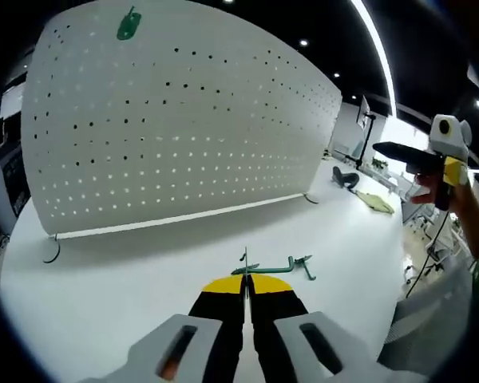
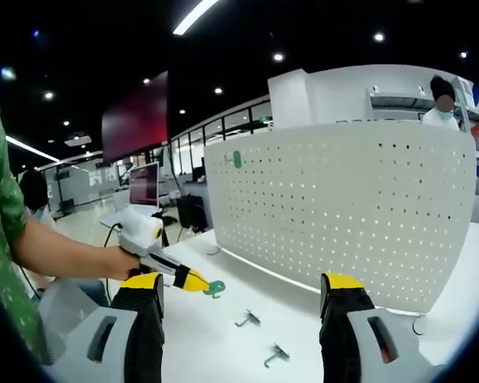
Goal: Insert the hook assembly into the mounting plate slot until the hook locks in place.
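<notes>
Left gripper view: left claw (image 1: pixel 245 297) clenched on green hook (image 1: pixel 281 267) above table (image 1: pixel 104 303); right claw (image 2: pixel 241 307) released — insertion into pegboard (image 1: pixel 184 120) not yet begun.

I count one white pegboard (image 1: pixel 184 120). Green hooks come to two: a mounted green hook (image 1: pixel 128 24) near the board's top edge, and a second green hook (image 1: pixel 275 267) at my left gripper (image 1: pixel 246 281). Grey metal hooks also come to two, a nearer grey hook (image 2: pixel 276 355) and a farther grey hook (image 2: pixel 247 320), both lying on the surface (image 2: pixel 223 351). Grippers: two, counting my right gripper (image 2: pixel 243 281). One laptop (image 2: pixel 144 187).
</notes>
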